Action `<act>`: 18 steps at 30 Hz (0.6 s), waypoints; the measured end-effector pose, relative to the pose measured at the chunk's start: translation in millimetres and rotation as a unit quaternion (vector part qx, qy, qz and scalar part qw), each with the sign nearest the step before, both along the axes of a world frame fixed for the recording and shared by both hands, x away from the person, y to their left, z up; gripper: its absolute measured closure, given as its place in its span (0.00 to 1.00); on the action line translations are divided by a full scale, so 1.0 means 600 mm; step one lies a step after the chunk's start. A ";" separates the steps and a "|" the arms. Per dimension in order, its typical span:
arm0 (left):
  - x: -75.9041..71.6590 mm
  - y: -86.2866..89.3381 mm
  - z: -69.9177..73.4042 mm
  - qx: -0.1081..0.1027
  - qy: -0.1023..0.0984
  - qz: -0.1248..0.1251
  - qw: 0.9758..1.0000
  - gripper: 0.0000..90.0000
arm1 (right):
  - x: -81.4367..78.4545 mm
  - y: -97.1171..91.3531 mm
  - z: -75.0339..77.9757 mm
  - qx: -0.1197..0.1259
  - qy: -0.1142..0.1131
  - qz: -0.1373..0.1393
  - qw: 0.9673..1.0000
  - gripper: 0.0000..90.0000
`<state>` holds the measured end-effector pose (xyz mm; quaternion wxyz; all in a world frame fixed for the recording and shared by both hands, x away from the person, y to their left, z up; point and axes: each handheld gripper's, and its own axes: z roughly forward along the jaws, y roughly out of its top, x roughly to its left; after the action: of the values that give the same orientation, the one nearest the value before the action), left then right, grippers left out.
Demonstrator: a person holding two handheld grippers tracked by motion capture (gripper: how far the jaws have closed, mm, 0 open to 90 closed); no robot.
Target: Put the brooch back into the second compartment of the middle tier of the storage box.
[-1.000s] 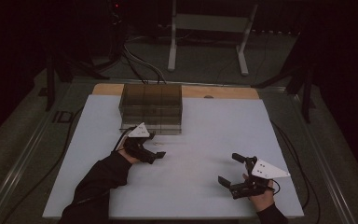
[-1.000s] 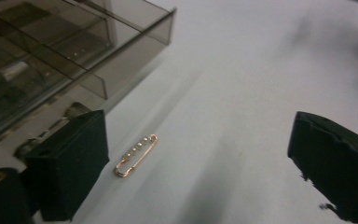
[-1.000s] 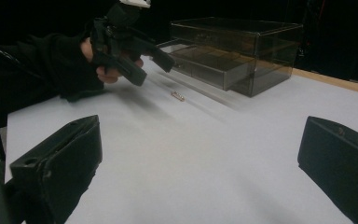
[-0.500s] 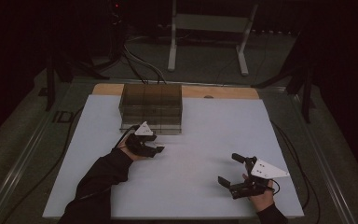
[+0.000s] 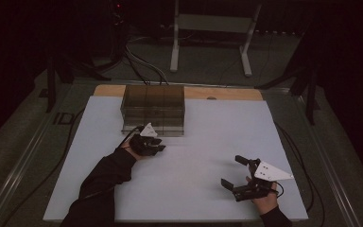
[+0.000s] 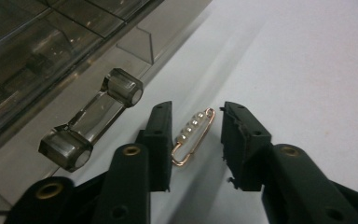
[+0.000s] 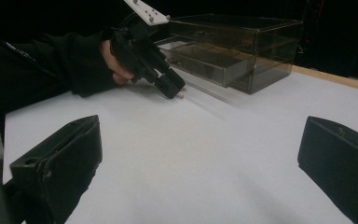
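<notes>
At centre left of the high view, the left gripper (image 5: 157,147) sits just in front of the smoky clear drawer box (image 5: 153,109). Its jaws have just been closing and now stand narrow around a gold safety pin with pearl beads (image 6: 193,136), which lies on the white surface (image 5: 208,137) between them, neither pad pressing it. The drawer's clear handle (image 6: 95,119) lies just left of it. At lower right, the right gripper (image 5: 236,172) rests with jaws wide, holding nothing.
</notes>
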<state>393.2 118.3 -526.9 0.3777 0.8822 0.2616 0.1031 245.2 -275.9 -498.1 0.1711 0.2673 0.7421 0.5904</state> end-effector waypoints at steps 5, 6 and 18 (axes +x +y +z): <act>-0.001 -0.003 0.000 -0.002 0.005 0.001 1.000 0.82 | 0.000 0.001 0.000 -0.003 0.000 0.000 1.000 0.00; -0.001 -0.003 0.000 -0.002 0.006 -0.001 1.000 0.85 | 0.000 0.001 0.000 -0.003 0.000 0.000 1.000 0.00; -0.005 -0.010 0.003 0.007 0.011 0.014 1.000 0.96 | 0.000 0.001 0.000 -0.004 0.000 -0.001 1.000 0.00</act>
<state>390.0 112.1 -525.0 0.3672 0.8822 0.2772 0.1002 245.1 -275.6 -498.1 0.1731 0.2670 0.7443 0.5871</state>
